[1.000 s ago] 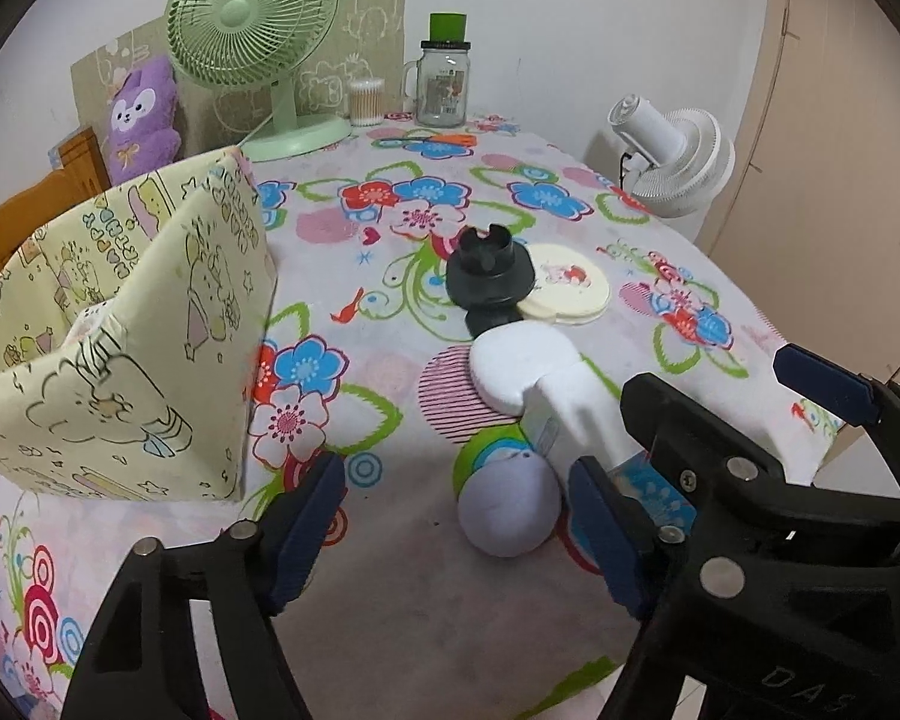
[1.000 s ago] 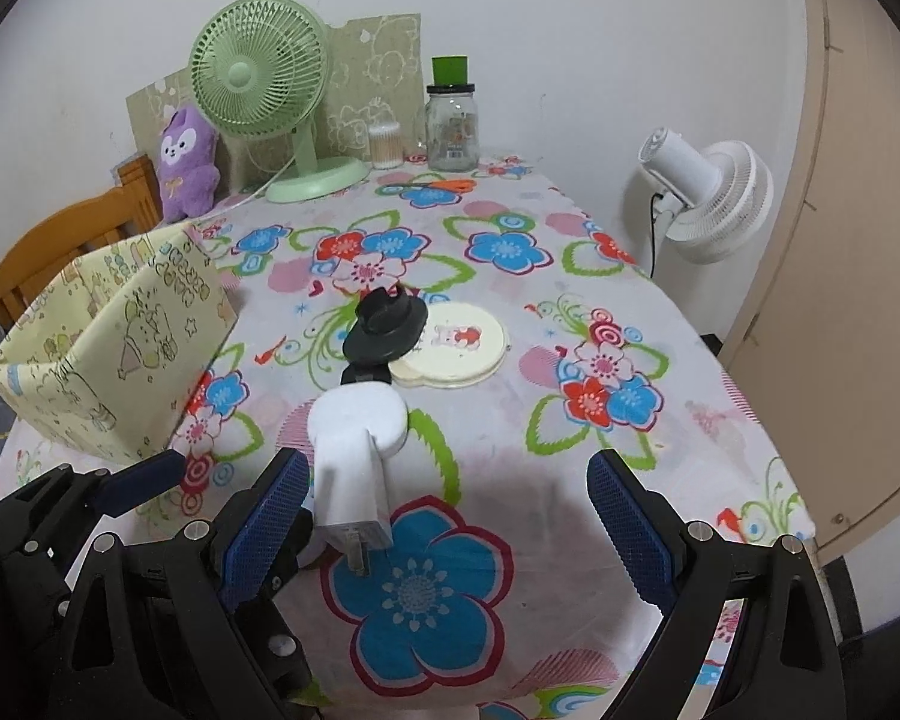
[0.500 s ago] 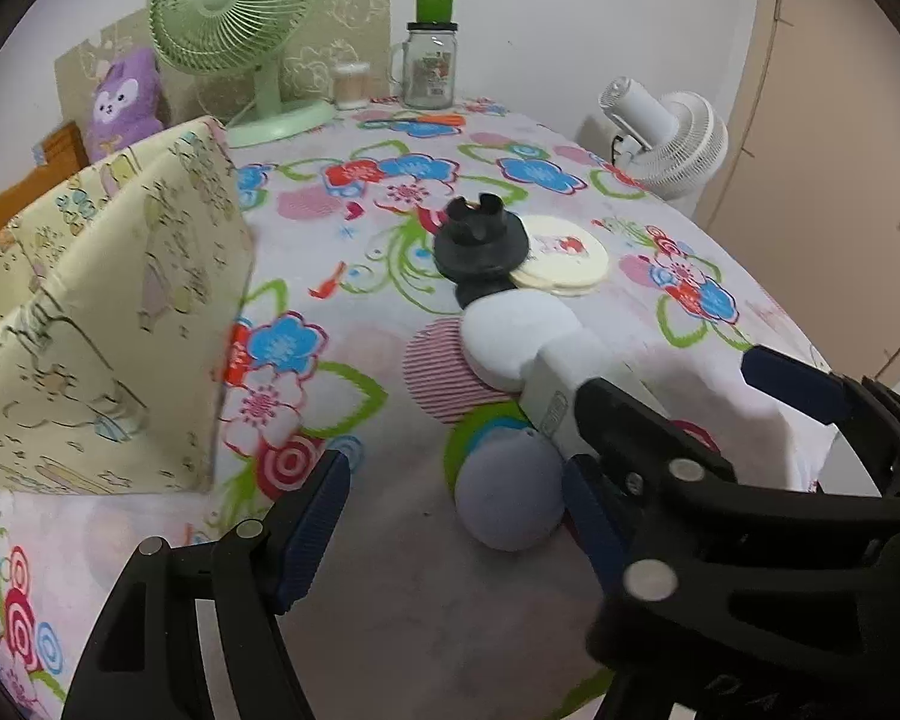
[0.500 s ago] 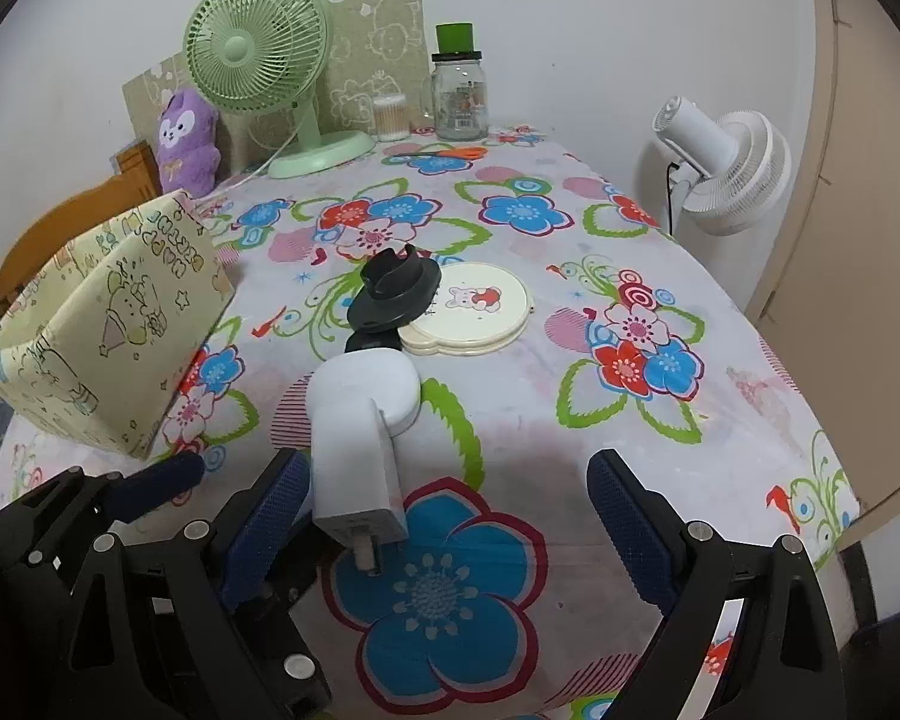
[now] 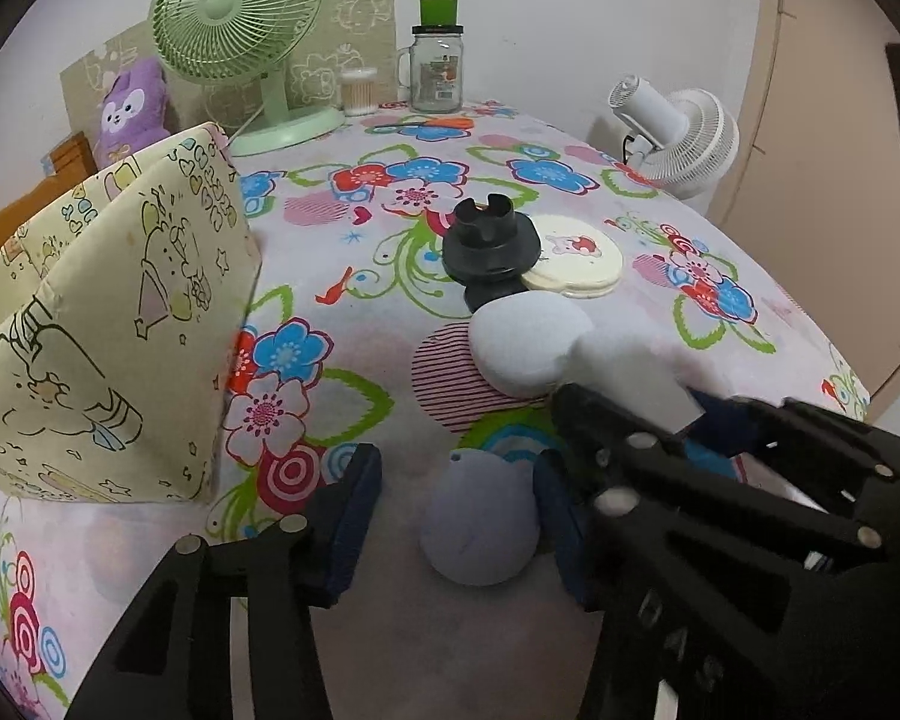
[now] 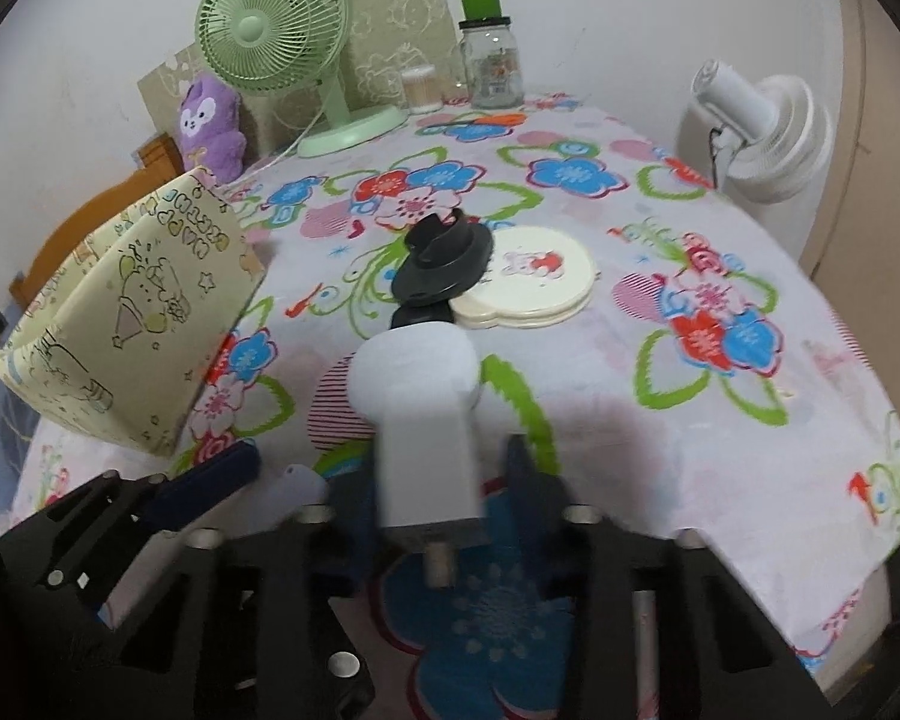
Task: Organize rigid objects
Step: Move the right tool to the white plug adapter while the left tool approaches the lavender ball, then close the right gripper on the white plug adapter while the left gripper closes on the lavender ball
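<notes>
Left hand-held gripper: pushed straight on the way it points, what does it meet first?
Probably the pale blue ball, already between the closing jaws of the left hand-held gripper; depth beyond is unclear.

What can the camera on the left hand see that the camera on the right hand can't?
Only the left wrist view shows the whole lavender ball sitting between the closing left gripper fingers, one pad still apart from it. Only the right wrist view shows the metal prong end of the white device, pinched by the shut right gripper. Both show the green fan, the purple plush, the yellow fabric box, the black knob part and the cream round disc.
</notes>
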### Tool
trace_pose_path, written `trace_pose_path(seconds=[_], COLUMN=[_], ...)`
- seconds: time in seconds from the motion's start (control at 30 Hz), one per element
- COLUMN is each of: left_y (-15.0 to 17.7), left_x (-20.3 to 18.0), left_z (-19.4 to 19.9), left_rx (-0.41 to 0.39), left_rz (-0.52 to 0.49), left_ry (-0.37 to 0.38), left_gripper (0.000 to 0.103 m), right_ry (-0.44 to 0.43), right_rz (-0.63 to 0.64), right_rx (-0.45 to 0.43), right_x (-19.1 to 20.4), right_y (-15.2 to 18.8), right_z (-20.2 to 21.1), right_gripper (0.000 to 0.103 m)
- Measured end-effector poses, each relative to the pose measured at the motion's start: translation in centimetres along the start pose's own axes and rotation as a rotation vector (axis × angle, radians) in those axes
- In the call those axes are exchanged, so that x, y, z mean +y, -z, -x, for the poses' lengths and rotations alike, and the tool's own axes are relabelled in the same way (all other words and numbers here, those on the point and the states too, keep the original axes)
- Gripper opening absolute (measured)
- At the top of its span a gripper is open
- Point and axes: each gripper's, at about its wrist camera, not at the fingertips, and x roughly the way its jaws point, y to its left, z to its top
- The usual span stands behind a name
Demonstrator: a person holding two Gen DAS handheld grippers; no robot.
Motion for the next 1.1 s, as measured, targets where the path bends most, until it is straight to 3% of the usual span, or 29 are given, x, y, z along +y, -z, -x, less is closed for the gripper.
trace_pose_path(seconds=[0.13, 0.33, 1.1], left_y=[-0.1, -0.1, -2.4], left_x=[-0.1, -0.1, 0.1], left_z=[0.0, 0.1, 3.3], left_rx=[-0.002, -0.012, -0.052], left_rz=[0.000, 0.002, 0.004], left_ry=[0.000, -0.017, 0.020], left_gripper=[0.038, 0.036, 0.036], right_ry=[0.024, 0.066, 0.086], right_rz=[0.003, -0.002, -0.036], right_rx=[-0.009, -0.029, -0.100], right_x=[0.0, -0.4, 0.4], right_y=[-0.1, -0.2, -2.2], right_z=[0.0, 0.4, 4.3], right_gripper=[0.033, 0.033, 0.032])
